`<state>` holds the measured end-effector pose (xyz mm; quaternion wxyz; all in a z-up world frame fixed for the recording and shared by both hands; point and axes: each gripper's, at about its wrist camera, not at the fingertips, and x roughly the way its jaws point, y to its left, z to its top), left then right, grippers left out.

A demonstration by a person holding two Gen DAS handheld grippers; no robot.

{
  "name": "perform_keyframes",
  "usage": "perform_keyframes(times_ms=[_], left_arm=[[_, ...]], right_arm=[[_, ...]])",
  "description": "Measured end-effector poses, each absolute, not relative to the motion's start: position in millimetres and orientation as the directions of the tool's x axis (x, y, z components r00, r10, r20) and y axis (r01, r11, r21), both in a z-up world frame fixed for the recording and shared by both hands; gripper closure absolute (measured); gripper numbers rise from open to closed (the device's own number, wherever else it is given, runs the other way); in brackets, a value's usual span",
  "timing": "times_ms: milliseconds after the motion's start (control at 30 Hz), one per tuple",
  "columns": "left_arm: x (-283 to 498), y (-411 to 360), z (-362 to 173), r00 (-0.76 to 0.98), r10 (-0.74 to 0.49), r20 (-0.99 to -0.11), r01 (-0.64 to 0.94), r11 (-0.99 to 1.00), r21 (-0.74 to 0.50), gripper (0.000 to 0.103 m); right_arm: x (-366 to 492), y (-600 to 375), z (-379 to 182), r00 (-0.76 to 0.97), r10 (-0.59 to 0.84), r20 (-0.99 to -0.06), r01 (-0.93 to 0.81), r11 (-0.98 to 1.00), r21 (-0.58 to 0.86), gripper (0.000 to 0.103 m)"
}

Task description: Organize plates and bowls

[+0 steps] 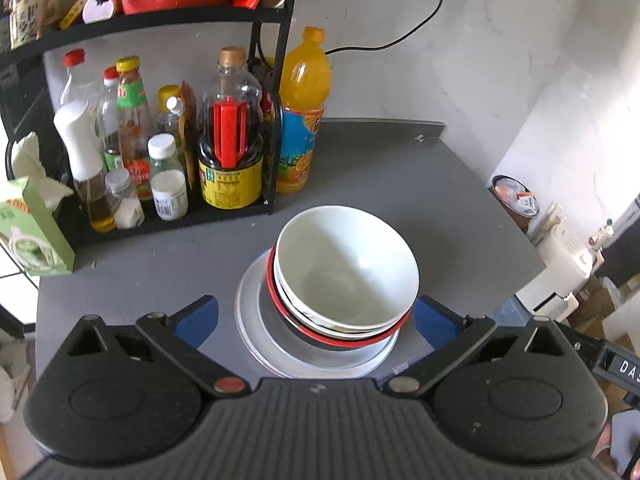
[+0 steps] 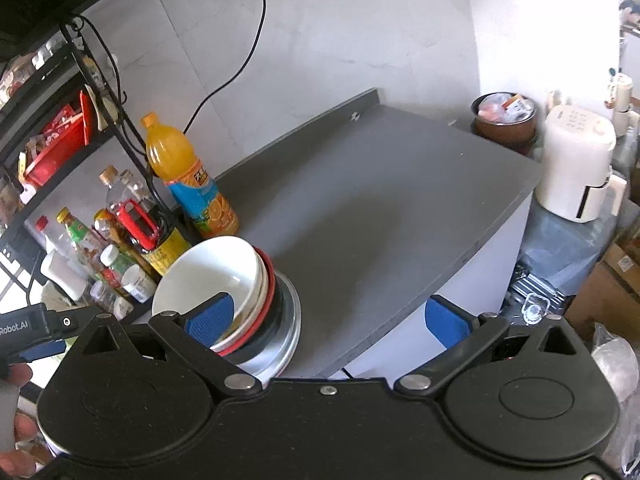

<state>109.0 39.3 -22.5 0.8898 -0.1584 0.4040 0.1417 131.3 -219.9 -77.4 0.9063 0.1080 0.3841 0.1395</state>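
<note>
Counter [image 2: 380, 184] lies bare right of bowl stack [image 1: 344, 276]; rack [image 1: 276, 120] crowds left.

A grey countertop [image 1: 400, 184] fills the middle. At ten o'clock in the left wrist view a black wire rack [image 1: 276, 80] holds sauce and oil bottles, among them a dark soy sauce bottle [image 1: 231, 136] with a red handle. An orange juice bottle [image 1: 302, 112] stands just beside the rack at eleven o'clock, a green tissue box [image 1: 34, 228] at nine. A white appliance [image 2: 576, 164] sits at two o'clock in the right wrist view.

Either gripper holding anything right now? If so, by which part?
Nothing held. Left gripper is open, fingers straddling the stacked bowls without clamping. Right gripper is open and empty.
</note>
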Motion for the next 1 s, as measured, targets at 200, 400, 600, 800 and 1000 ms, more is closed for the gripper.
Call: perform_keyframes(times_ms=[200,400,600,800,1000], left_arm=[[102,52,-9,0.659,0.087,-0.747,-0.316,0.933,-0.17,0.0],[97,57,0,0.675,0.027,-0.737,-0.231,0.957,-0.176,0.0],[91,60,6,0.677,-0.014,-0.736,-0.155,0.975,-0.161,0.0],[80,61,14,0.685,-0.033,-0.728,-0.098,0.986,-0.137,0.001],[66,64,18,0.691,-0.053,-0.721,-0.07,0.988,-0.14,0.0]], right_arm=[[115,-213,-63,0.699,0.258,-0.667,-0.103,0.959,0.264,0.0],[90,-206,-50,0.726,0.185,-0.663,-0.048,0.974,0.22,0.0],[63,-199,-39,0.749,0.137,-0.648,-0.011,0.981,0.195,0.0],[41,-205,-32,0.758,0.101,-0.644,0.043,0.978,0.204,0.0],[22,-198,-27,0.766,0.049,-0.641,0.067,0.986,0.156,0.0]])
